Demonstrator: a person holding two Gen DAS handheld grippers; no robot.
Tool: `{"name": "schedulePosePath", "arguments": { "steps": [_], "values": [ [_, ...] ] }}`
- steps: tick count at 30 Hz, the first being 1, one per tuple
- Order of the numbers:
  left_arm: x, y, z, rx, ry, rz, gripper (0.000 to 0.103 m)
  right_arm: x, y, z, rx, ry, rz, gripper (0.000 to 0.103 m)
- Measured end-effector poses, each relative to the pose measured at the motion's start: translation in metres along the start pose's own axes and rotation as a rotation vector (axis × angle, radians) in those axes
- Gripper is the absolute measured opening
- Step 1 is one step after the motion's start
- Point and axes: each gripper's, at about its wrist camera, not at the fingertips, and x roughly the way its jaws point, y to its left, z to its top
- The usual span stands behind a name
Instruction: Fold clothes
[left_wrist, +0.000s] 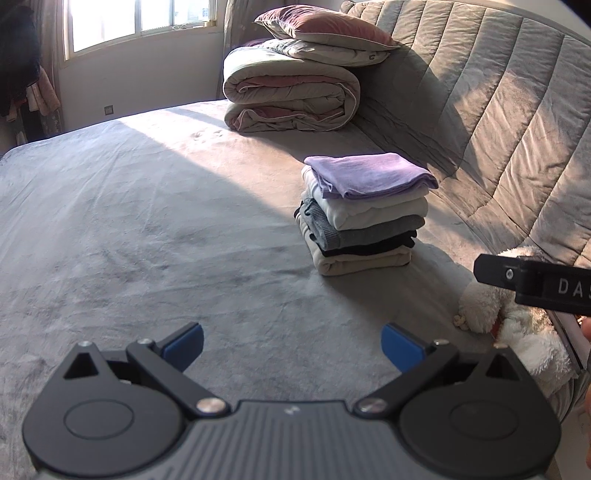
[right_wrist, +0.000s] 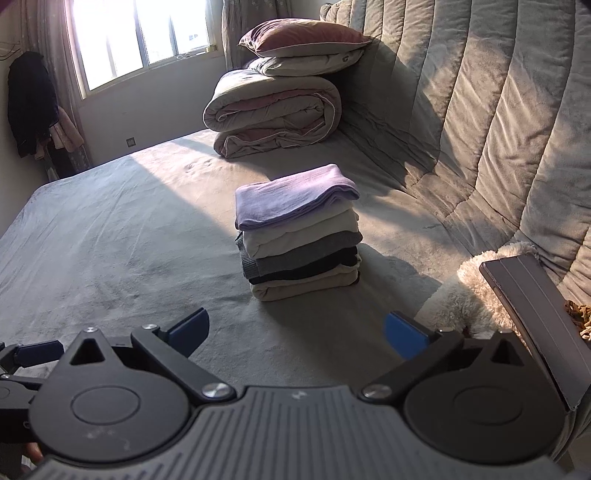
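Left wrist view: the left gripper (left_wrist: 291, 345) hangs over bare bedspread (left_wrist: 129, 221) with its blue pads spread wide and nothing between them, well short of the stack of folded clothes (left_wrist: 364, 214). That stack stands up the bed near the quilted headboard cover (left_wrist: 498, 122), lilac garment (left_wrist: 369, 175) uppermost, pale, grey, black and beige layers beneath, edges roughly squared; its place to one side appears chosen to keep the middle of the bed free as a working surface. Part of the right gripper's black body enters at the right edge, in front of a white plush toy (left_wrist: 480, 310). Right wrist view: the right gripper (right_wrist: 295, 332) is likewise wide open and empty, pointing down at the bedspread with the stack directly ahead and apart from it. No unfolded garment shows in either view, so the folding seems complete or awaiting a further item. A rolled duvet (right_wrist: 273, 114) with pillows (right_wrist: 303, 40) on top sits against the headboard beyond. A flat grey object (right_wrist: 535, 317) at right, possibly a tablet in its cover, leans by the toy; identification uncertain.
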Motion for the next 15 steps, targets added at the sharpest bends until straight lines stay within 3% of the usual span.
{"name": "schedulePosePath", "arguments": {
  "steps": [15],
  "values": [
    [-0.001,0.008,-0.006,0.023,0.013,0.049,0.102,0.003,0.016,-0.006,-0.011,-0.007,-0.004,0.103]
  ]
}}
